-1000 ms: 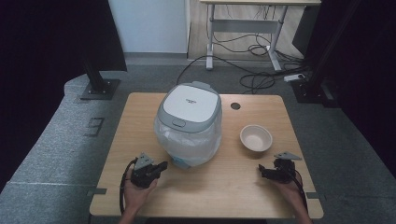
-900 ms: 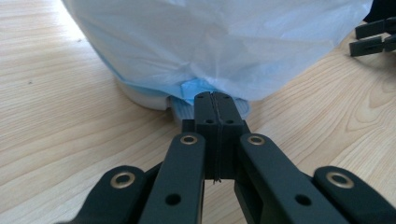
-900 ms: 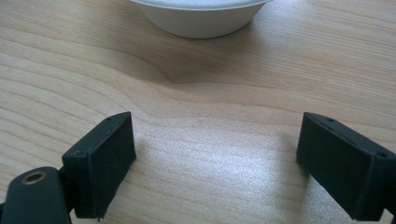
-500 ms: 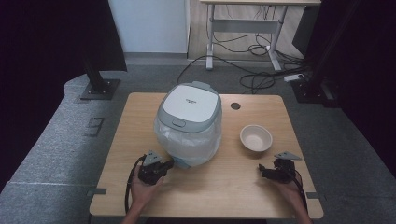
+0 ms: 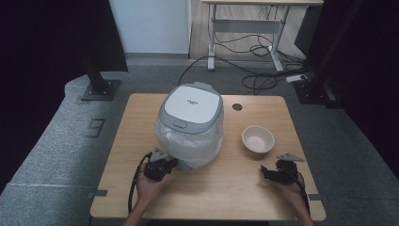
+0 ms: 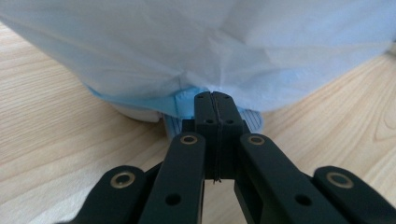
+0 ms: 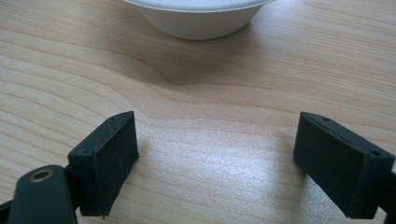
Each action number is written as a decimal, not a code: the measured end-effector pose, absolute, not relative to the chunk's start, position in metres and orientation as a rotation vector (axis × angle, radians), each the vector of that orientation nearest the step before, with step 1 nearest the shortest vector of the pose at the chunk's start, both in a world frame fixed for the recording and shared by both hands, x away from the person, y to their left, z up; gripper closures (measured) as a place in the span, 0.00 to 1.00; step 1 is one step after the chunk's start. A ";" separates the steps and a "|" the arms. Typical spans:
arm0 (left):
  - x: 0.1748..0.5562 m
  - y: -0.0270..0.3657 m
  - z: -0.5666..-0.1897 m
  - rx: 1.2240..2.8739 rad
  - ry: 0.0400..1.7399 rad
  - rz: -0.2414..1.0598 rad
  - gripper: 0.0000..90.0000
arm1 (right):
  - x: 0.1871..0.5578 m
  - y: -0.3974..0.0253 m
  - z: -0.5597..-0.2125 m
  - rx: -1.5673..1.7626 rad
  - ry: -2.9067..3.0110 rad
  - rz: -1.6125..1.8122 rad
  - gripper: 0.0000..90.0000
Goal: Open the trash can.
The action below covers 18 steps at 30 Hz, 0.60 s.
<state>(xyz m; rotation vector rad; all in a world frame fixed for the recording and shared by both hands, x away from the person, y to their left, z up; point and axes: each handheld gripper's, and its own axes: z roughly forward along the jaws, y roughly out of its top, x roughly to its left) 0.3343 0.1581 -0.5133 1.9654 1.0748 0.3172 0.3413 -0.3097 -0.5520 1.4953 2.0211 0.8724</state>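
A grey-and-white rice cooker (image 5: 192, 106) stands mid-table, its body wrapped in a white cover (image 5: 193, 143) with a blue hem (image 6: 182, 105). My left gripper (image 5: 175, 162) is at the cooker's front base. In the left gripper view its jaws are pressed together (image 6: 212, 96) right at the cover (image 6: 187, 42), where the creases gather at the tips. A white bowl (image 5: 258, 138) sits to the right of the cooker. My right gripper (image 5: 263, 172) rests low near the front right, open (image 7: 217, 135), with the bowl (image 7: 198, 16) just ahead and bare wood between its fingers.
The wooden table (image 5: 226, 188) has a round cable hole (image 5: 237, 107) at the back right. Beyond the table are grey floor, loose cables (image 5: 254, 70), a desk frame (image 5: 244, 28) and a black stand (image 5: 96, 80) at the left.
My left gripper has moved forward and right to the cooker's base, and its jaws now meet at the cover's lower edge. The right gripper has stayed put.
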 end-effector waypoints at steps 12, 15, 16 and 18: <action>0.342 0.152 -0.523 1.992 1.097 0.321 1.00 | 0.341 -0.310 -0.552 1.496 2.021 0.873 0.14; 0.343 0.148 -0.525 1.998 1.097 0.328 1.00 | 0.341 -0.310 -0.552 1.495 2.021 0.873 0.14; 0.343 0.148 -0.525 1.998 1.097 0.328 1.00 | 0.341 -0.310 -0.552 1.495 2.021 0.873 0.14; 0.343 0.147 -0.526 1.993 1.101 0.328 1.00 | 0.341 -0.310 -0.552 1.496 2.021 0.873 0.14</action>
